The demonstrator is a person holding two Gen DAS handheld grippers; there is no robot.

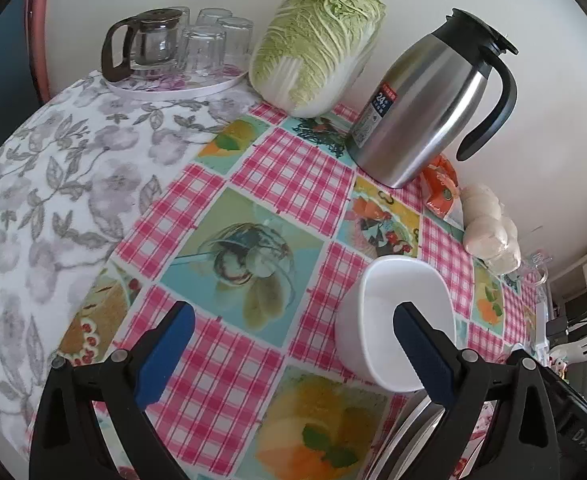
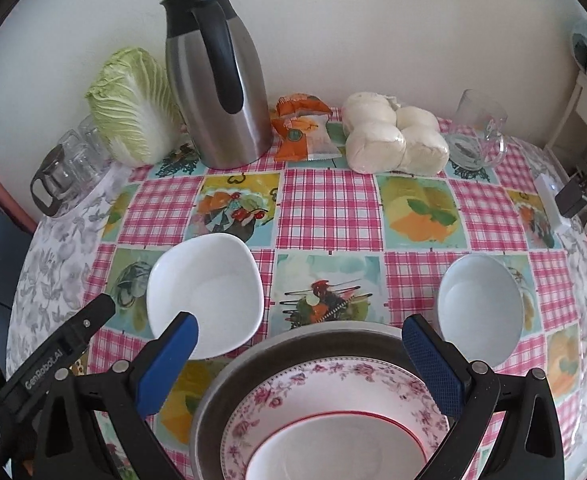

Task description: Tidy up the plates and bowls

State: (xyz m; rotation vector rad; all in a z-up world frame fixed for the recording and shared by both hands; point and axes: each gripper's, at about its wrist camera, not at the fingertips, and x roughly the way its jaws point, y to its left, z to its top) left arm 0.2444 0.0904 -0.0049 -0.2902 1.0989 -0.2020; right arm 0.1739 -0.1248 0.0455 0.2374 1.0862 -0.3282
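Note:
A squarish white bowl (image 2: 209, 296) sits on the checked tablecloth, left of a stack of plates. The stack is a grey metal plate (image 2: 229, 376) under a floral-rimmed plate (image 2: 333, 376) with a red-rimmed white plate (image 2: 333, 444) on top. A round white bowl (image 2: 479, 306) stands to the stack's right. My right gripper (image 2: 299, 354) hangs open above the stack, holding nothing. In the left wrist view my left gripper (image 1: 293, 344) is open; its right finger (image 1: 421, 348) overlaps the squarish bowl (image 1: 389, 304). The stack's edge (image 1: 409, 428) shows at the bottom.
Against the wall stand a steel thermos jug (image 2: 217, 92), a napa cabbage (image 2: 133, 108), orange snack packets (image 2: 305, 128), bagged white buns (image 2: 393, 140) and a glass mug (image 2: 479, 132). A tray with a glass teapot (image 1: 145, 44) and tumblers sits at the far left corner.

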